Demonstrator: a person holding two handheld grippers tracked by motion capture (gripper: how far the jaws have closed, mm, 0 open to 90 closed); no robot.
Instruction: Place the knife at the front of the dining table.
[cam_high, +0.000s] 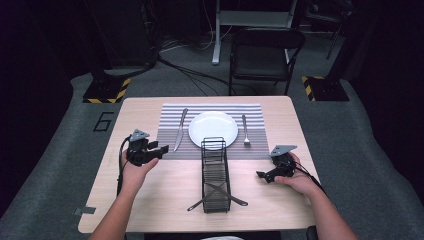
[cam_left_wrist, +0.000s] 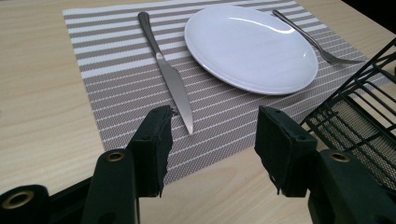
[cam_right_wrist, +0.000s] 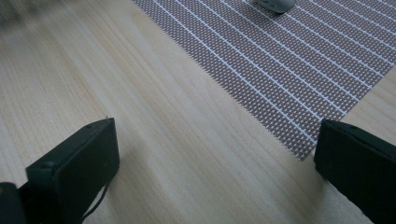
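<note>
Left gripper (cam_left_wrist: 212, 149) jaws apart, knife (cam_left_wrist: 170, 77) tip just ahead — untouched

counter (cam_high: 150, 195): pale wood grain | placemat (cam_left_wrist: 116, 70): grey-brown weave, white stripes | plate (cam_left_wrist: 247, 44): plain glossy white | knife (cam_left_wrist: 170, 77): silver | fork (cam_left_wrist: 317, 44): silver | rack (cam_high: 216, 172): black wire mesh | left hand-held gripper (cam_left_wrist: 212, 135): black | floor (cam_high: 360, 130): grey

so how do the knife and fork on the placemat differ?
The knife lies left of the plate; the fork lies right of it. The knife's blade points toward the person, beside the left gripper; the fork's tines do too, though the fork is slimmer. Both are silver and rest flat on the placemat.
</note>
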